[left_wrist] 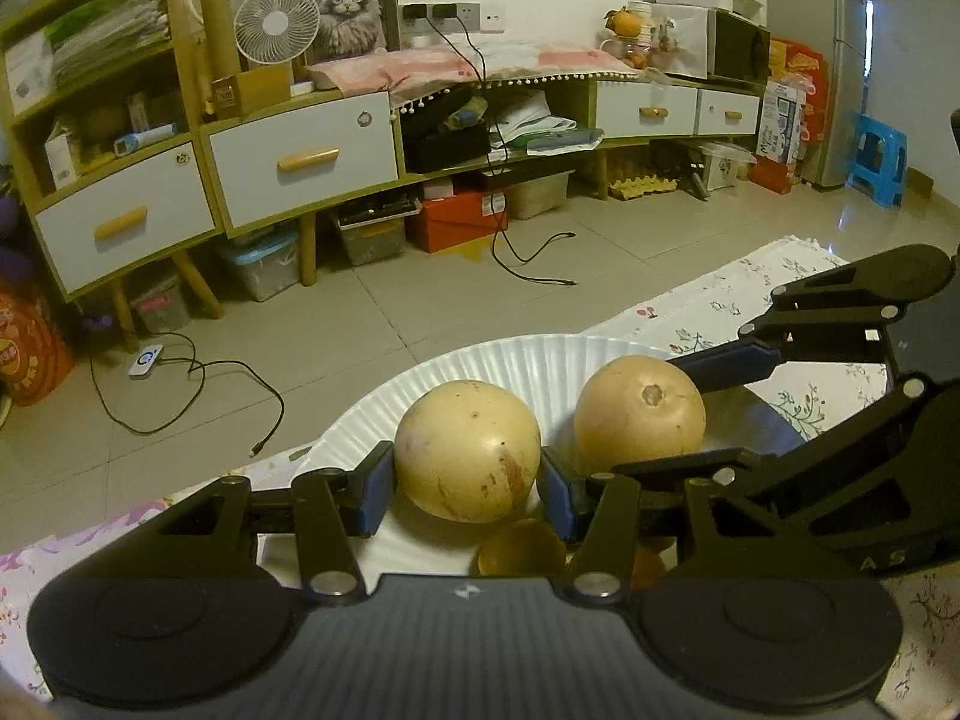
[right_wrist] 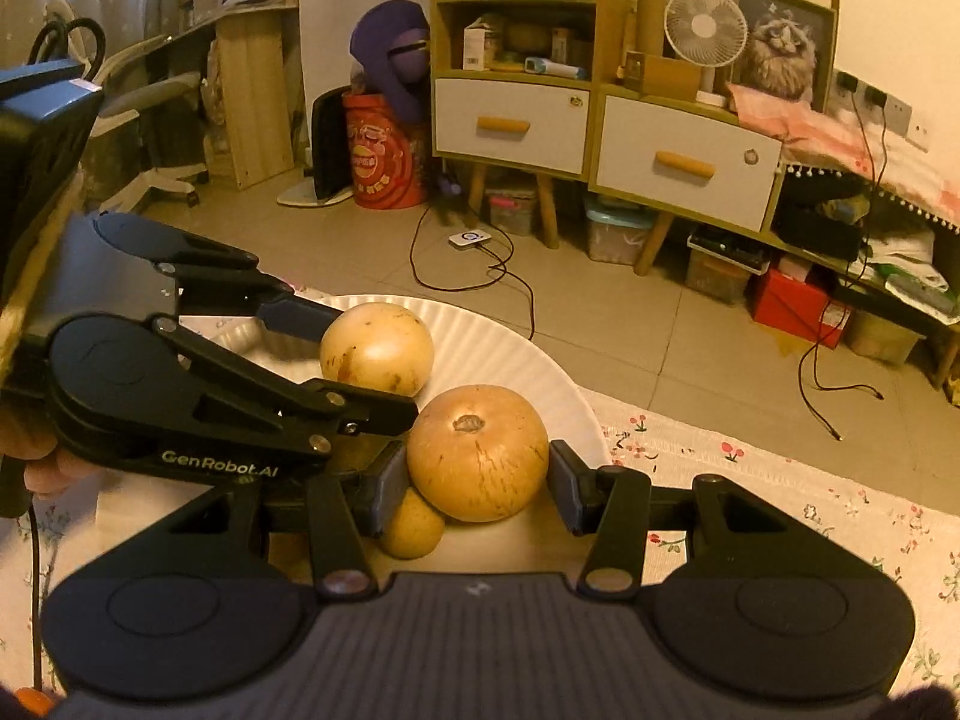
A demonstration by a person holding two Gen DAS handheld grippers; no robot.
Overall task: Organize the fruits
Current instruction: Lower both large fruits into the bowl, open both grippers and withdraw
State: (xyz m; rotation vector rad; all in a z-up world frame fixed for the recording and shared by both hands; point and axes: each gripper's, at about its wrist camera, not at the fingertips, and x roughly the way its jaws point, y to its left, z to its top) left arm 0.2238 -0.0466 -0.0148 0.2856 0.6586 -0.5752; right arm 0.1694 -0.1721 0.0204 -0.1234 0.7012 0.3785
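Nearest the left wrist camera, the left gripper [left_wrist: 468, 483] has its blue pads pressed on either side of a pale yellow round fruit with brown scuffs [left_wrist: 467, 450], holding it over the white fluted paper plate [left_wrist: 516, 354]. The right gripper [right_wrist: 477, 480] likewise clasps a darker tan round fruit with a brown stem scar on top [right_wrist: 478, 451], its pads against both flanks. Under the two held fruits a smaller yellowish fruit [right_wrist: 413, 531] lies on the plate, partly hidden. The plate rests on a floral-printed white tablecloth [right_wrist: 750, 480] at the table's edge. So the step in hand looks like the placing or the lifting of a fruit by each gripper at the plate; which of the two cannot be told. Either way, the next move calls for care to keep the two grippers, now close beside each other, from knocking together, and to avoid nudging the small fruit below.
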